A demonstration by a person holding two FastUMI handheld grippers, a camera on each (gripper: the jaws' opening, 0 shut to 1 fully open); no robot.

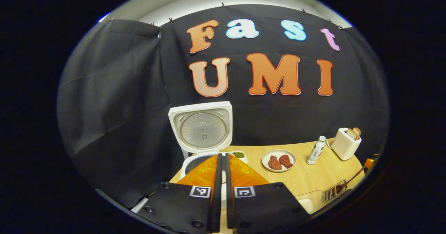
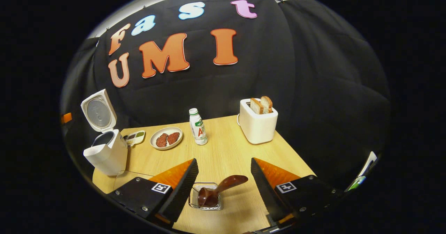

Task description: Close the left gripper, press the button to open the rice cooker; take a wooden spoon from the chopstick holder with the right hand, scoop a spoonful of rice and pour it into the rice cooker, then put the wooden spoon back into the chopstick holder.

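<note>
The white rice cooker [image 1: 204,129] stands open with its lid upright and its dark inner pot [image 1: 195,161] showing just beyond my left gripper [image 1: 222,155], which is shut with nothing between its fingers. In the right gripper view the cooker [image 2: 106,152] sits at the table's left end. A brown wooden spoon [image 2: 223,187] leans out of a small wire chopstick holder [image 2: 205,196] on the table. My right gripper [image 2: 223,160] hangs open above them, one finger on either side, touching neither. From the left gripper view the holder [image 1: 334,192] and spoon [image 1: 352,178] lie far right.
On the wooden table [image 2: 226,150] stand a plate with two pieces of meat [image 2: 166,138], a small dish of condiments [image 2: 134,137], a white bottle [image 2: 198,122] and a white toaster with bread [image 2: 257,122]. A clear container [image 2: 130,176] sits by the cooker.
</note>
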